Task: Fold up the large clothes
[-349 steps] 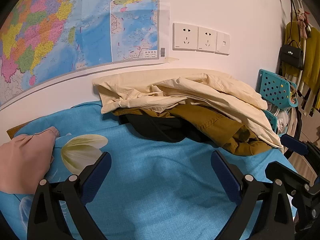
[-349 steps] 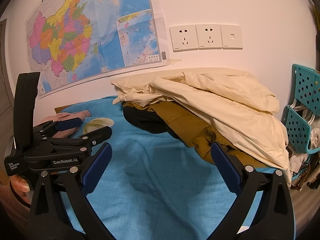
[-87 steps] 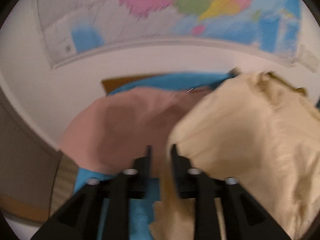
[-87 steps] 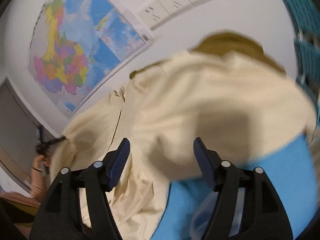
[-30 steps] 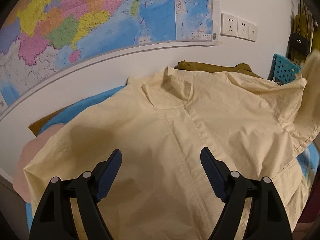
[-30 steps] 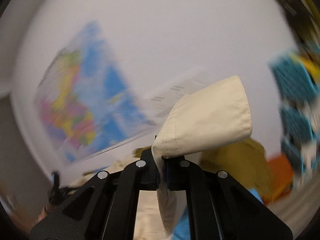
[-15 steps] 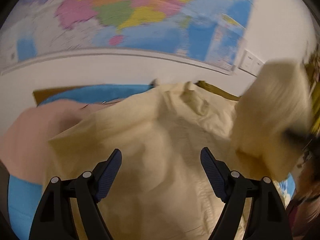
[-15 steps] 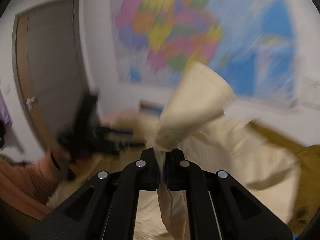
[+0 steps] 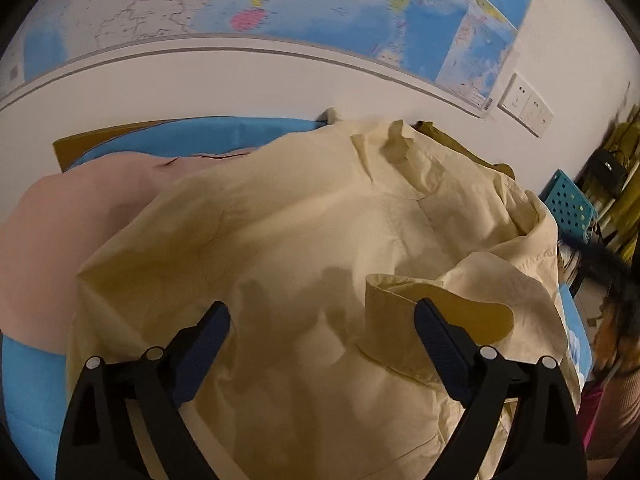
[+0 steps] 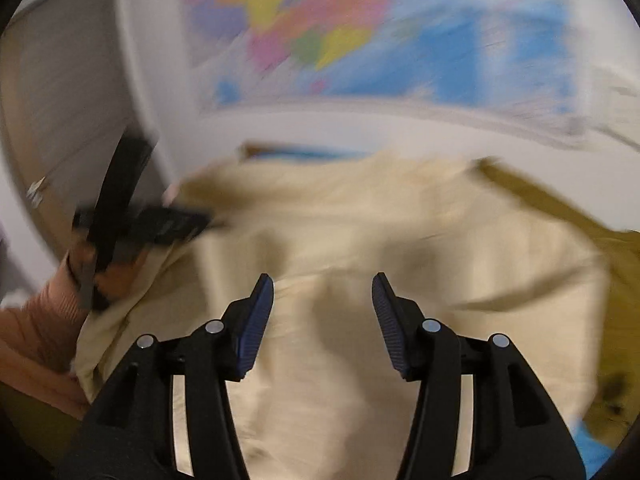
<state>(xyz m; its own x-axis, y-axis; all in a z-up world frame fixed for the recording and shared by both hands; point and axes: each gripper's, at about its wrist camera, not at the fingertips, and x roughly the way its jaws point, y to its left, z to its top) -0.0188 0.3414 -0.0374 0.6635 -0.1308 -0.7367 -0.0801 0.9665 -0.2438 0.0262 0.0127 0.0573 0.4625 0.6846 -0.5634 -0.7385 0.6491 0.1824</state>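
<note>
Sleeve released from right gripper, cream shirt below parted fingers

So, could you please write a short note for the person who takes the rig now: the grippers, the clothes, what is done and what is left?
Left gripper: jaws open, empty, over the cream shirt.
Right gripper: jaws open, empty, also over the shirt; this view is blurred.
Shirt: spread collar-far on the blue bed cover, its right sleeve laid across the front. It partly covers a pink garment; an olive garment lies behind it.
Done: shirt spread, one sleeve folded in.
Left: the other sleeve, the body folds, then the remaining garments.
</note>
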